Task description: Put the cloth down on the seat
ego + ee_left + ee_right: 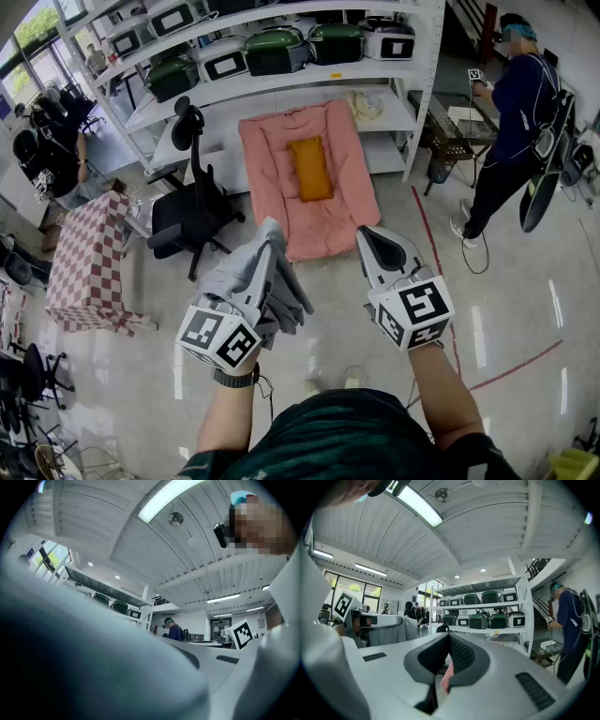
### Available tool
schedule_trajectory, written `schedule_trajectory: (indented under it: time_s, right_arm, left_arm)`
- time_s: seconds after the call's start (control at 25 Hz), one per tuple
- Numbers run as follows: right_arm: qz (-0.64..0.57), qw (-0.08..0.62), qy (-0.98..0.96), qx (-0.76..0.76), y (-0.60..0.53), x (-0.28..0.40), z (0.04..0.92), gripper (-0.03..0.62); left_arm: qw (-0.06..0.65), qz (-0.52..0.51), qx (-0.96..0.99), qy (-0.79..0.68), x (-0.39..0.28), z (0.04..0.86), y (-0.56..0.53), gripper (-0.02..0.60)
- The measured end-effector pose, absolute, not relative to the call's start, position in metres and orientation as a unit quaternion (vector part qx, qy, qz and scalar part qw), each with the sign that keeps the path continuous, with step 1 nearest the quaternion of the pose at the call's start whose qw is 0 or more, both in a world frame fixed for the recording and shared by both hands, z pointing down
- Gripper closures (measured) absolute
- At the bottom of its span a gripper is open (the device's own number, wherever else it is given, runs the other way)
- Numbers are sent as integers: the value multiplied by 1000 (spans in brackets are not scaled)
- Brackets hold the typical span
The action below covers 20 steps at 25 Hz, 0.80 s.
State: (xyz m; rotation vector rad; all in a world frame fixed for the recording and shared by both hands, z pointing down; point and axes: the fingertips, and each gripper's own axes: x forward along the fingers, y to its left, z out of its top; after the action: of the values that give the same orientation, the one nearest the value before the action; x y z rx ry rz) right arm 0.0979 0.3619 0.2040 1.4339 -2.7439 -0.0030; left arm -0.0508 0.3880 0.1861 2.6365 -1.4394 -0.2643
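The cloth (pixel 289 295) is not yet on the seat (pixel 323 223)
The left claw (pixel 269 242) grips it in the air, short of the pink cushion; the right claw (pixel 373 242) is closed, empty; carrying over and placing remain

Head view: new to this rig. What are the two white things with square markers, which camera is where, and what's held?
Those are two hand-held grippers, one in each of a person's hands; there is no robot arm. The head view looks down from the person's head. The left gripper is shut on a grey cloth, which blocks most of the left gripper view, taken from a camera on that gripper. The right gripper is shut and empty; its view looks along the closed jaws. Ahead is a pink seat with an orange cushion, beside a black office chair.
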Motion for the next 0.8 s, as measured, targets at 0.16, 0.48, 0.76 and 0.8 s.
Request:
schedule_trajectory:
  time_s: [0.16, 0.48, 0.76, 0.8]
  right_arm:
    - [-5, 19, -890, 455, 361, 90, 197, 591]
    - [9, 18, -896, 443, 358, 92, 201, 591]
    - [37, -6, -896, 443, 352, 107, 204, 591]
    - [39, -8, -896, 442, 351, 110, 204, 591]
  left_arm:
    - [61, -83, 871, -481, -55, 181, 387, 572]
    - [67, -83, 869, -483, -52, 183, 383, 572]
    - [71, -77, 868, -486, -48, 186, 378, 572]
    - [71, -77, 867, -488, -46, 187, 376, 572]
